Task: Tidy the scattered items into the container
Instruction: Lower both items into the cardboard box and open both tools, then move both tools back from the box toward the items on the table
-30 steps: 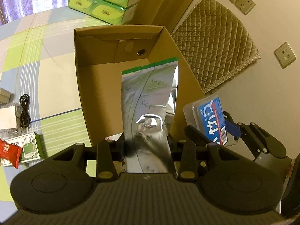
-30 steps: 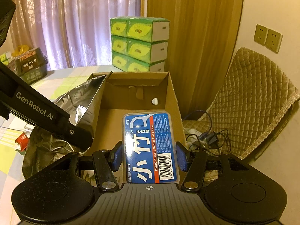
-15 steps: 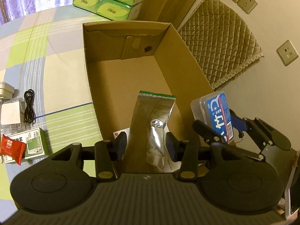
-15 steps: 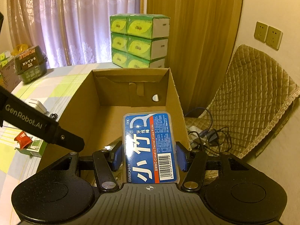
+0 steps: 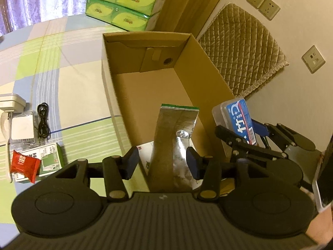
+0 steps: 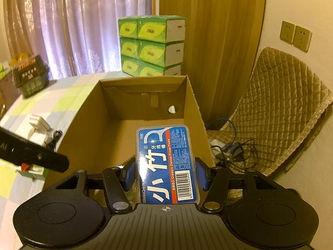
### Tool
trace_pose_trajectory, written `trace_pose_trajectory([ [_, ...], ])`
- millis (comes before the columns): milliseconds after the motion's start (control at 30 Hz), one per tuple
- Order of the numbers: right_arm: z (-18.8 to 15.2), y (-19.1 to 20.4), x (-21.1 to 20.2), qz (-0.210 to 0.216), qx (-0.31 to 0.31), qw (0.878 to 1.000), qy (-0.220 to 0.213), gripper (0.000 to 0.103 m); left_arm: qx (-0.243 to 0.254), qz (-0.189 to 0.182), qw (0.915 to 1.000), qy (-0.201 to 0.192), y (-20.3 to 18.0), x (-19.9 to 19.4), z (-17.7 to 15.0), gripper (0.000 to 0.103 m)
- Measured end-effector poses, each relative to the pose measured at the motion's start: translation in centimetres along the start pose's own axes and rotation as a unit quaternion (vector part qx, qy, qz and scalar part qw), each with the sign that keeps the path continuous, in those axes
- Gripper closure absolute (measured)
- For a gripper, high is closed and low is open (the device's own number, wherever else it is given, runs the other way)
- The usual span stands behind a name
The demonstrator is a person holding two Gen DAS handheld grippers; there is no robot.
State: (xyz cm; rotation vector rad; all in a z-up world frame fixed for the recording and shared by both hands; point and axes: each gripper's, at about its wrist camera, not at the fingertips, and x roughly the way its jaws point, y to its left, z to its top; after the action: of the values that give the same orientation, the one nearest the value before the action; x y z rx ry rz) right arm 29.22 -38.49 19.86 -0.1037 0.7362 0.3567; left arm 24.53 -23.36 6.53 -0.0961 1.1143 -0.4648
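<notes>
Right gripper clamped on "BMBO Classic Dental Floss Picks" case — left gripper wide around foil pouch.

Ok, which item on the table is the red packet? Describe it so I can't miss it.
Start at the open cardboard box on the checked tablecloth and look to its left, toward the near table edge. There a green and white carton lies flat, with the red packet resting on its left end. It is the only red item there; the neighbours are white or black.
</notes>
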Motion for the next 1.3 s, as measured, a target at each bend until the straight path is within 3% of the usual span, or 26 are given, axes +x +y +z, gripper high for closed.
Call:
trace_pose_trajectory([
  [67,0.0,-0.2,-0.2,0.002,0.016,1.000,-0.011,0.011,-0.002,0.000,1.0000,0.001,0.4,-0.2,-0.2,0.059],
  [533,-0.6,-0.6,-2.4,-0.007,0.035,0.999,-0.021,0.011,-0.005,-0.004,1.0000,-0.002,1.6,-1.3,-1.8,0.057],
  [967,-1.2,1.5,-4.4,-0.001,0.018,1.000,-0.020,0.011,0.001,-0.001,1.0000,-0.006,2.0,-3.0,-3.8,0.055],
  [1167,-1.6,3.3,-5.5,0.007,0.005,1.000,-0.022,0.011,0.002,0.005,0.9999,-0.013,2.6,-4.3,-4.8,0.046],
  [1300,-1.7,4.7,-6.1,0.015,-0.004,1.000,-0.025,0.011,-0.002,0.014,0.9997,-0.021,3.6,-5.3,-5.9,0.026],
])
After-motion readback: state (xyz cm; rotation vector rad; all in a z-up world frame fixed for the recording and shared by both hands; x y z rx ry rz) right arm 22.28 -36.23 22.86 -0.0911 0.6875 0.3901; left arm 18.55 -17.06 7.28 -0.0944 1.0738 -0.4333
